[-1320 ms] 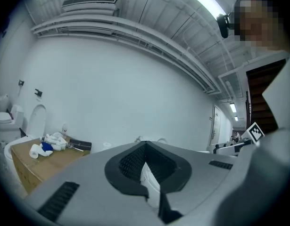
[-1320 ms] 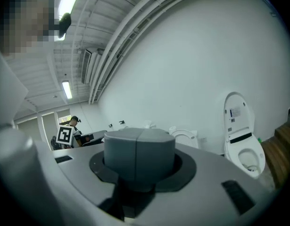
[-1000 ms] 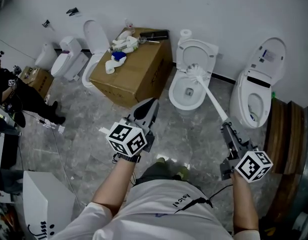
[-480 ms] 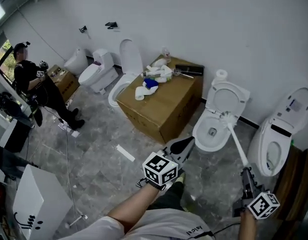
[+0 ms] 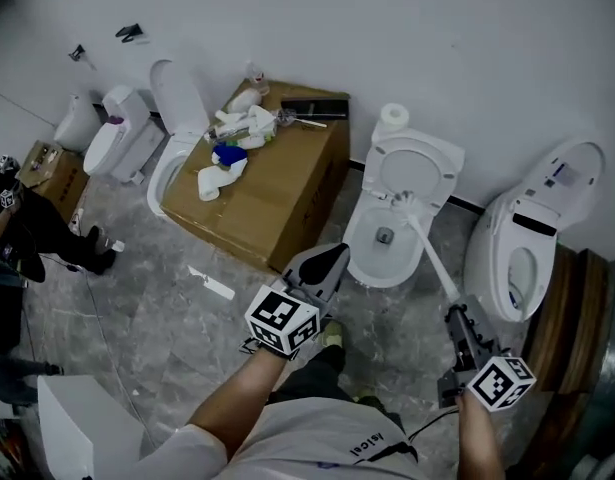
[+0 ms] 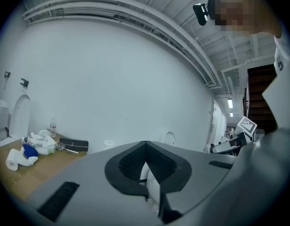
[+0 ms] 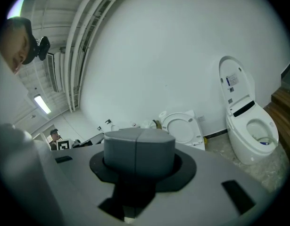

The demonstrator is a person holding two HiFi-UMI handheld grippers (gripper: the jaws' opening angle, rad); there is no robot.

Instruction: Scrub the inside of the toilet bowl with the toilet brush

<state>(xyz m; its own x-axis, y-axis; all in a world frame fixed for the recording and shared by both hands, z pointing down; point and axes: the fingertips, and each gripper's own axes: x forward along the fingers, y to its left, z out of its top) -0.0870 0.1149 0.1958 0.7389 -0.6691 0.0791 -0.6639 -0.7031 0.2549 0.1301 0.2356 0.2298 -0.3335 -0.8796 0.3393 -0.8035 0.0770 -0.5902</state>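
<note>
The white toilet with its lid up stands in the middle of the head view, against the wall. The toilet brush has its white bristle head inside the bowl, near the back of the rim. Its long white handle slants down to my right gripper, which is shut on the handle's end. My left gripper hangs shut and empty, just left of the bowl's front. In the right gripper view the shut jaws of the right gripper hide the brush, and the toilet's raised lid shows beyond them.
A cardboard box carrying paper rolls and bottles stands left of the toilet. A second toilet with its lid open is on the right, beside wooden steps. More toilets line the wall at left. A person stands at the far left.
The head view swung left and came back. The brush head has stayed in the bowl, shifting a little along its back rim. Both grippers have stayed shut.
</note>
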